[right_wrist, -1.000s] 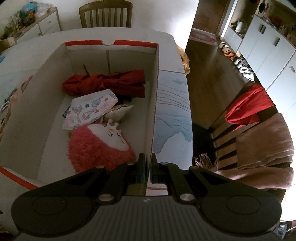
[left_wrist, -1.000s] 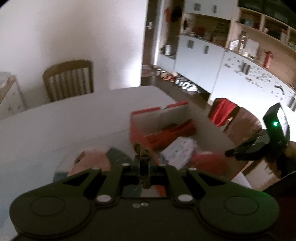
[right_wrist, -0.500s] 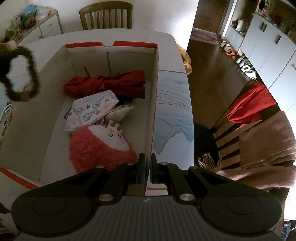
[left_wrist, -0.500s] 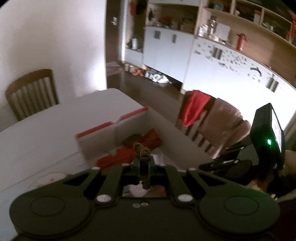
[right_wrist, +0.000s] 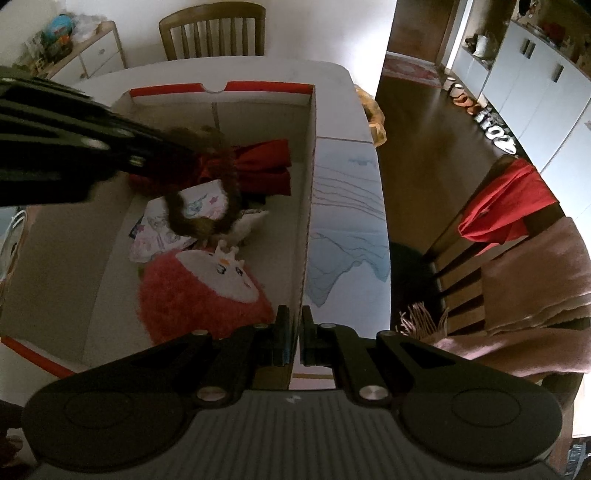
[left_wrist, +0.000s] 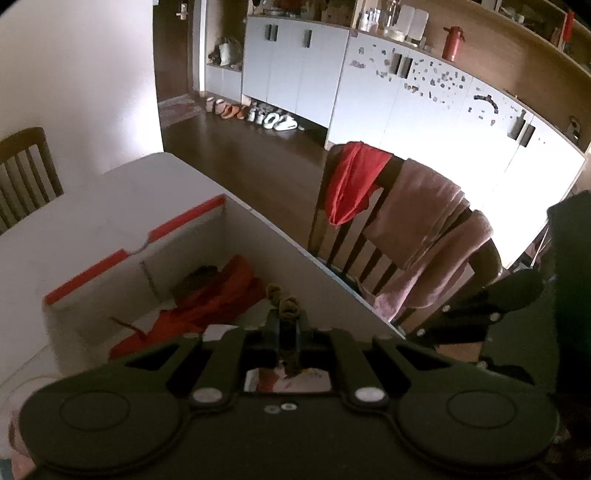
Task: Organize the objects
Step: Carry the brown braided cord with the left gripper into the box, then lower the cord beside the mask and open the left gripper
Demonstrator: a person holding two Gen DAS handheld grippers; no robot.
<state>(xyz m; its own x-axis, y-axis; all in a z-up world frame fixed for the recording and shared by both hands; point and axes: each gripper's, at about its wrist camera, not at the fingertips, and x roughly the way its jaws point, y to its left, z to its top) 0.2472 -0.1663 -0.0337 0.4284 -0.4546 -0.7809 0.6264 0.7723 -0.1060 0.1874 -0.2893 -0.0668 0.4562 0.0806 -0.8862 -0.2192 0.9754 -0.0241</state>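
My left gripper [left_wrist: 287, 320] is shut on a brown fuzzy hair scrunchie [left_wrist: 285, 302] and holds it above the open white cardboard box [left_wrist: 280, 254]. From the right wrist view the left gripper [right_wrist: 173, 153] reaches in from the left with the scrunchie loop [right_wrist: 207, 206] hanging over the box's contents. My right gripper [right_wrist: 293, 334] is shut on the box's right wall [right_wrist: 308, 206]. Inside lie a red cloth [right_wrist: 266, 166], a patterned white pouch [right_wrist: 162, 225] and a red plush toy [right_wrist: 199, 291].
The box sits on a white table [right_wrist: 343, 92] with a blue drawn mat [right_wrist: 351, 221] beside it. A chair draped with red and pink cloths [right_wrist: 517, 240] stands to the right. Another wooden chair [right_wrist: 212, 29] stands at the table's far end.
My left gripper has carried the scrunchie rightward from beside the box to over its middle. My right gripper has stayed clamped on the box wall.
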